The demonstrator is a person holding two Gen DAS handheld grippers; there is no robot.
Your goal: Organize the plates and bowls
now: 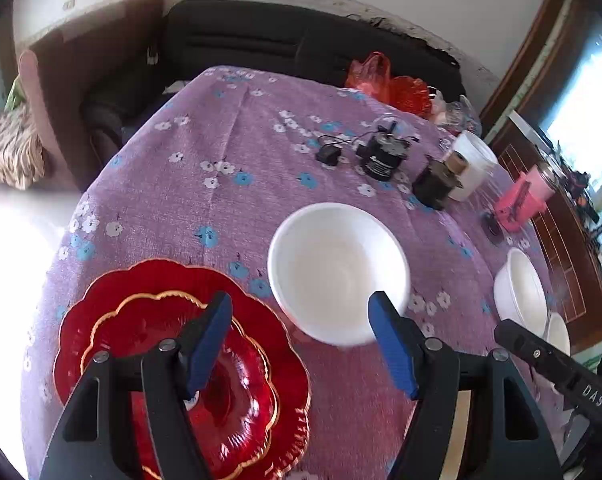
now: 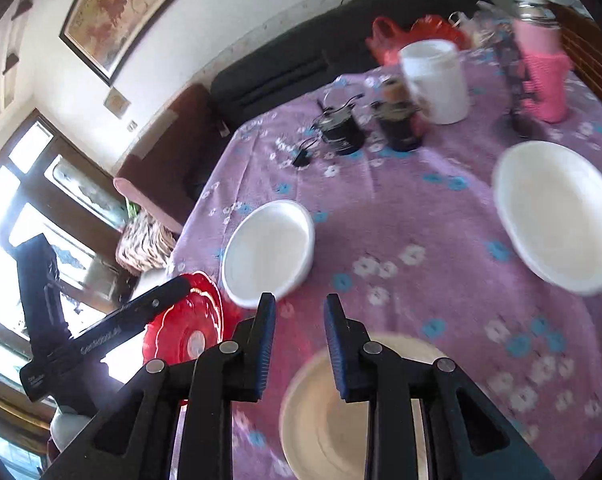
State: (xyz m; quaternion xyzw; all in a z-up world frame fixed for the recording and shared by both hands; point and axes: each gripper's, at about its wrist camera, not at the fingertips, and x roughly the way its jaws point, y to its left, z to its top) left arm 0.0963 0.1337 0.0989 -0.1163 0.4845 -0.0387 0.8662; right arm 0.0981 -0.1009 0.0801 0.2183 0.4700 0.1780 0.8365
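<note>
The left tool (image 1: 301, 308) hangs above the near edge of the worktop (image 1: 229, 200), which is covered by a purple flowered cloth. Its blue-padded fingers are spread wide and have hold of nothing. Under its left finger lie two red glass plates (image 1: 173, 344) with gold rims, the smaller stacked inside the larger, close to the near left edge. Just beside them, toward the middle, sits a white bowl (image 1: 337, 268), empty. Another white bowl (image 1: 521, 292) rests toward the right edge, well apart from the first.

The right tool (image 2: 299, 308) is open by a narrower gap and grips nothing. Below its right finger, at the near edge, lies a cream-coloured plate (image 2: 325, 420), blurred. In the right wrist view the first white bowl (image 2: 267, 254) shows ahead of the fingers, with the red plates (image 2: 189, 324) to its left and the other bowl (image 2: 557, 212) on the right.

Toward the far right corner stand a white mug (image 2: 437, 80), two dark cylindrical objects (image 1: 381, 156) and a pink bottle (image 2: 541, 68).
</note>
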